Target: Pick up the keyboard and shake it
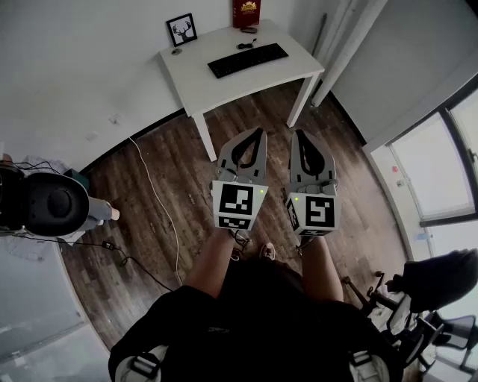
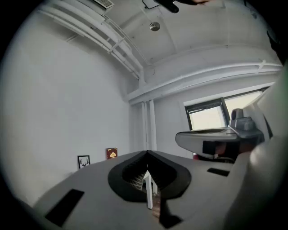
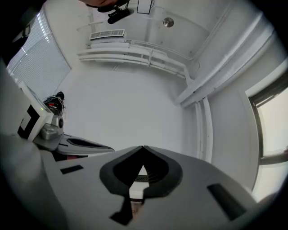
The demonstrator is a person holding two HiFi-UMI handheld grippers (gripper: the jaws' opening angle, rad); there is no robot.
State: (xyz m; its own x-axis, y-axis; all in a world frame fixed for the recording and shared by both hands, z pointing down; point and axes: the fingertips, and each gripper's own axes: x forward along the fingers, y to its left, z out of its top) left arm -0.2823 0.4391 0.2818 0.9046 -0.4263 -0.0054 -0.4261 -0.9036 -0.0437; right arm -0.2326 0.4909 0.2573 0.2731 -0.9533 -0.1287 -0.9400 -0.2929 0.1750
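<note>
Well apart from us, one white bench [image 1: 196,78] stands against the wall. The keyboard [image 1: 248,60] lies flat on it, set slantwise toward the far side.

We hold both tools in the air short of the bench, side by side. The left hand-held gripper [image 1: 258,132] and the right hand-held gripper [image 1: 297,133] each have their jaws closed tip to tip with nothing between them. Both must open before any grasp.

Handling, as we judge it:
- The keyboard is a long, thin black slab, probably light plastic.
- It looks stiff enough to lift, though it may flex a little along its length.
- Its keycaps could rattle or pop off under a pinch.
- Its smooth edges may slip once we shake it.

We would take it at the two short ends, one tool on each, with the pads on the frame rim and not on the keys. We would clamp firmly before shaking. Whether a cable trails from it we cannot tell.

Count, large to small:
- one bench
- one keyboard
- two hand-held grippers
- one framed deer picture [image 1: 181,30] at the bench's back corner
- one red box [image 1: 246,13] at the back edge
- one small dark item [image 1: 244,45] just behind the keyboard
- one small round thing [image 1: 176,51] near the picture
</note>
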